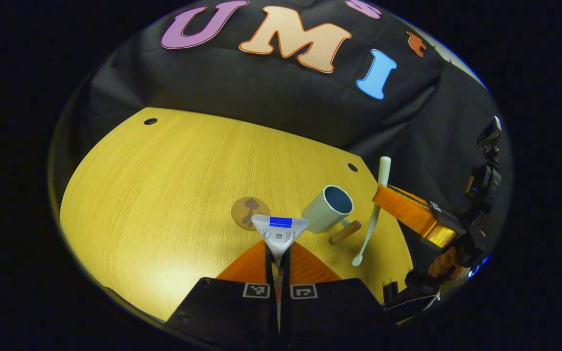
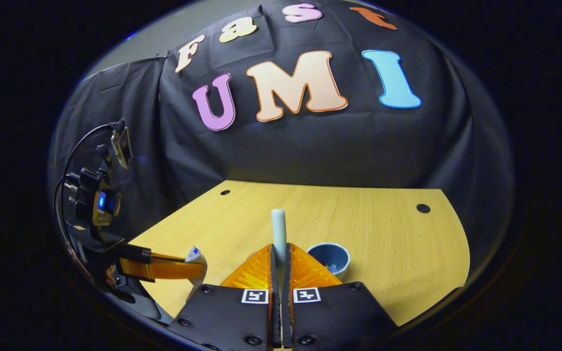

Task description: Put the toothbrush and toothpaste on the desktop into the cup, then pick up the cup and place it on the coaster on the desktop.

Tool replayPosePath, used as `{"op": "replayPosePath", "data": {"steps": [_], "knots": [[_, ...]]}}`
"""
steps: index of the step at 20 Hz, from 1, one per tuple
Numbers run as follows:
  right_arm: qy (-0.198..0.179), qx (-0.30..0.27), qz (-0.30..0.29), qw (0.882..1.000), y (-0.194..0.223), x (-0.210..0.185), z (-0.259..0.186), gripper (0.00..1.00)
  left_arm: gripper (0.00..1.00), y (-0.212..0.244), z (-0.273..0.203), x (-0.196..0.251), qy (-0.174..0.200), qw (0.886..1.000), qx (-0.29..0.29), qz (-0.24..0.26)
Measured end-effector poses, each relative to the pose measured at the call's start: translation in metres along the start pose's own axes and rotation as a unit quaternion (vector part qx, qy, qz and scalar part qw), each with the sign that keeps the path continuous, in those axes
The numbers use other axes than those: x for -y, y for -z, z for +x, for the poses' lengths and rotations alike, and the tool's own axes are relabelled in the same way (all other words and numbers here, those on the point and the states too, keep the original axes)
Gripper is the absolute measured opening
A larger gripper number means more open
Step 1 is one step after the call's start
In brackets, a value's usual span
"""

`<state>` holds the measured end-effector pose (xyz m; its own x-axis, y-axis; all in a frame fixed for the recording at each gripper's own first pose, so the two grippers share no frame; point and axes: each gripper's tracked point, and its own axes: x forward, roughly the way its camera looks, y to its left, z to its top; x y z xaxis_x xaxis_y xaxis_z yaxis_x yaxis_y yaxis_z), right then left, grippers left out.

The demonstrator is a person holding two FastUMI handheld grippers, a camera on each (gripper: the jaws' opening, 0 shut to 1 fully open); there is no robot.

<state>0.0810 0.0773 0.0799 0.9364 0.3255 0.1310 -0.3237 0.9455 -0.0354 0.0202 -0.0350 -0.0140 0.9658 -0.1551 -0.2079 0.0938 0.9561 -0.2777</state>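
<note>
The left gripper [image 1: 278, 253] is clamped on the toothpaste [image 1: 279, 233], lifted up over the desk [image 1: 164, 195]. The right gripper [image 2: 281, 263] squeezes the toothbrush [image 2: 278, 229], also lifted up. The cup [image 1: 329, 208] stands on the desk, near the round coaster [image 1: 248, 210]. I think dropping them in is next: line each one up right over the cup's mouth, tip it down, then let go. The toothpaste is a small white tube with a blue band. The toothbrush is long, thin and pale.
</note>
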Motion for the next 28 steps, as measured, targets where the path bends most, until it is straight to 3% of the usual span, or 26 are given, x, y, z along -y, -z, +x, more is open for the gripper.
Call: {"op": "replayPosePath", "data": {"steps": [6,11,16,22,26,27,28], "knots": [[0.009,0.075,0.037,0.996,-0.056,0.035,0.033,0.04,0.01,-0.013,-0.005,0.004,0.001,1.000,0.028,0.006],[0.027,0.090,0.059,0.994,-0.057,0.066,0.058,0.04,0.01,-0.041,0.010,0.016,-0.004,0.997,0.059,0.041],[0.035,0.074,0.048,0.995,-0.035,0.083,0.077,0.04,0.01,-0.074,0.024,0.032,0.001,0.993,0.105,0.061],[0.041,0.045,0.058,0.996,-0.005,0.090,0.087,0.07,0.01,-0.094,0.045,0.058,0.040,0.988,0.144,0.044],[0.048,0.032,0.095,0.994,0.002,0.098,0.077,0.14,0.01,-0.108,0.055,0.072,0.061,0.984,0.162,0.048],[0.051,0.033,0.100,0.993,0.002,0.101,0.073,0.29,0.01,-0.112,0.058,0.075,0.067,0.982,0.168,0.049],[0.057,0.032,0.103,0.992,0.000,0.105,0.067,0.50,0.00,-0.116,0.060,0.079,0.073,0.981,0.171,0.051]]}}
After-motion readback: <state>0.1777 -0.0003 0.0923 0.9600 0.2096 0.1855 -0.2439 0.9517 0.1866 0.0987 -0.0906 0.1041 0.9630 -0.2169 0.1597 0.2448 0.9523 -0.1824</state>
